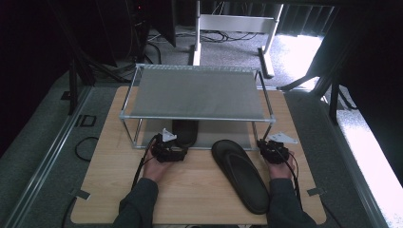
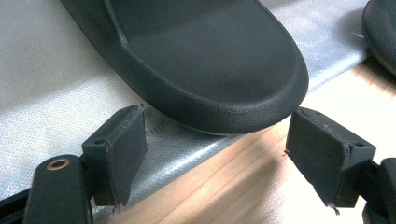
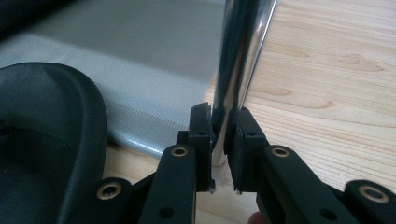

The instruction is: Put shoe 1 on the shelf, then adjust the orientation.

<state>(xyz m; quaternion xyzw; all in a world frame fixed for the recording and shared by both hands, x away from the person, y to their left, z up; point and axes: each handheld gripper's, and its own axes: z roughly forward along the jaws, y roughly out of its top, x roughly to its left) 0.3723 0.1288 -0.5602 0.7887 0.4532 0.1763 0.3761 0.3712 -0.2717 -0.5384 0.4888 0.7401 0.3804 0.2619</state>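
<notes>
Jaws of the left gripper stood wide apart around the heel of the slipper on the rack's lower shelf; closing squarely on the heel looked wisest. Right gripper was clamped on the rack's chrome leg, steadying it on the bench beside the second slipper.

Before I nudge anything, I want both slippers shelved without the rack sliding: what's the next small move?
Probably withdraw the open left gripper: the slipper's heel already rests on the lower shelf, jaws apart and clear. The right gripper clamps the rack leg, steadying it.
</notes>
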